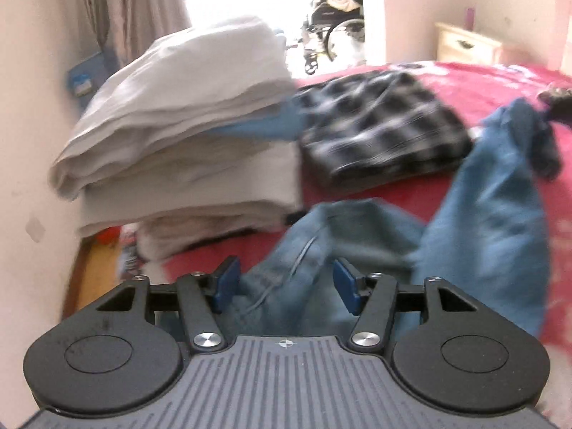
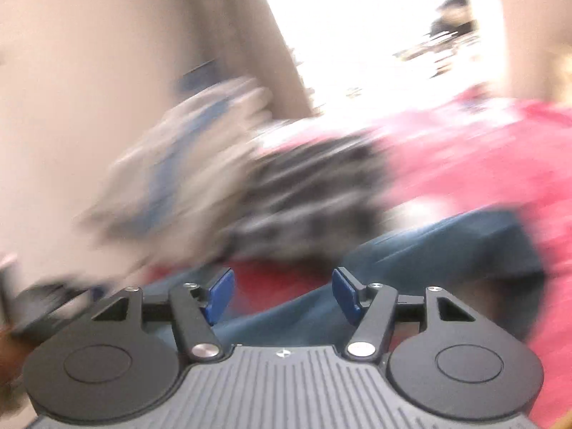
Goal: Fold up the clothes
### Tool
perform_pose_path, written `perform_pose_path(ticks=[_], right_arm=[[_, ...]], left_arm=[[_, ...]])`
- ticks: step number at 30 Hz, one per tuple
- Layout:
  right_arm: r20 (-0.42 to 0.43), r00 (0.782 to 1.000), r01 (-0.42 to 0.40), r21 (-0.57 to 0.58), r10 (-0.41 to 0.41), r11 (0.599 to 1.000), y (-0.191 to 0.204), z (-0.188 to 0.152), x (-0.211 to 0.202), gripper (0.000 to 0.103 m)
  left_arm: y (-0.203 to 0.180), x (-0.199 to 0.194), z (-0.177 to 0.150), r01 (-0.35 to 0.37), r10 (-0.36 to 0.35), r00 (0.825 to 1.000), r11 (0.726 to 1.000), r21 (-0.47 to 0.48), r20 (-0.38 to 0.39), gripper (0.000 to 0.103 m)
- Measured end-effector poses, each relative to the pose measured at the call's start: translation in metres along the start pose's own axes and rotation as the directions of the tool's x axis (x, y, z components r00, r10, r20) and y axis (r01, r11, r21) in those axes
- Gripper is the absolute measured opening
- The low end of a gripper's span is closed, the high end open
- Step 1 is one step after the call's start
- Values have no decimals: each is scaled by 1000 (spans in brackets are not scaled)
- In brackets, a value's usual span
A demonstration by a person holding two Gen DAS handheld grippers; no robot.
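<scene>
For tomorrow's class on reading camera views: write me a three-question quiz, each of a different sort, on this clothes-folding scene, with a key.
1. True or false: the left gripper is clamped shut on the jeans.
2. Which garment lies between the white folded stack and the raised jeans leg?
A. a checked garment
B. a yellow towel
C. a green jacket
3. Fill in: the clothes lie on a ___ bedspread.

Key
1. False: its pads stand apart, with denim between them.
2. A
3. red
</scene>
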State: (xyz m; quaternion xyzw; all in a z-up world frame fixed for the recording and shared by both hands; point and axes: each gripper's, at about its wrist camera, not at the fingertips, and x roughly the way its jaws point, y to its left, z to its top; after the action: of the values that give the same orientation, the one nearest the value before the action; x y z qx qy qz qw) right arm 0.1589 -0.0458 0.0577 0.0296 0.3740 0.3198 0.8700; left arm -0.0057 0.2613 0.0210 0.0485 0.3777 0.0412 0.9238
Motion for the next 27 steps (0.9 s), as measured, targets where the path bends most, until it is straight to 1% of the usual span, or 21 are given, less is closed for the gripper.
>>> perform_pose_path(ticks=[2,4,5,6,8,9,10,12,13,15,16,17,18,19,20,21,23,24,25,27], right_arm=[[-35,997,75,20,-75,997,-24,16,14,66],[-90,993,83,47,-79,995,-34,26,38,66],[-112,991,83,48,-78,995,-36,29,50,66],[-134,988,84,50,-77,995,-38,32,62,67],[-177,978,114,1,-112,994,-36,39,87,70],[-193,971,141,-17,-142,990,-38,42,99,71],[-208,963,171,-33,-174,985,-40,45,111,75],[-230,948,212,-53,-219,976,-49,44,129,75],[-256,937,227,-74,-239,971,-55,41,134,77],[-315,907,253,-126,-280,959,-67,33,142,75],[-336,897,249,-155,-288,956,-70,26,141,69],[-356,887,242,-185,-294,953,-72,18,139,53],[-370,883,227,-201,-288,953,-74,11,131,46],[-378,885,207,-207,-274,956,-76,4,121,35],[-381,885,196,-212,-266,957,-79,-6,105,31],[-384,886,188,-217,-261,958,-81,-16,88,30],[-392,887,173,-212,-246,962,-87,-39,46,26],[-398,884,173,-206,-244,963,-90,-55,26,26],[-407,880,176,-202,-246,963,-93,-69,8,25],[-410,876,191,-187,-253,964,-97,-107,-24,25]], left_arm=[[-11,-1,5,73,-73,997,997,-20,-6,59],[-23,2,8,144,-145,989,989,-27,-22,59],[-31,6,8,160,-160,986,987,-5,-36,59],[-40,11,7,173,-172,984,985,18,-54,60],[-60,26,2,194,-186,977,979,66,-105,60],[-70,35,-1,206,-193,972,975,87,-131,60],[-78,43,-4,215,-198,968,971,102,-157,60],[-91,59,-9,226,-200,958,968,109,-204,60],[-97,65,-12,230,-201,954,967,113,-223,60],[-108,73,-16,223,-187,953,966,130,-239,59],[-111,74,-18,217,-179,954,966,139,-240,59],[-114,75,-20,215,-177,955,966,141,-239,56],[-115,74,-22,219,-184,955,966,133,-233,47],[-115,72,-24,226,-193,955,966,126,-226,42],[-115,67,-26,235,-206,955,964,123,-213,31],[-116,62,-29,247,-219,955,960,130,-198,21],[-120,48,-36,279,-252,953,946,164,-166,16],[-123,39,-40,300,-273,950,935,190,-153,14],[-128,31,-43,324,-299,944,922,213,-141,14],[-136,18,-51,383,-358,923,892,239,-142,14]])
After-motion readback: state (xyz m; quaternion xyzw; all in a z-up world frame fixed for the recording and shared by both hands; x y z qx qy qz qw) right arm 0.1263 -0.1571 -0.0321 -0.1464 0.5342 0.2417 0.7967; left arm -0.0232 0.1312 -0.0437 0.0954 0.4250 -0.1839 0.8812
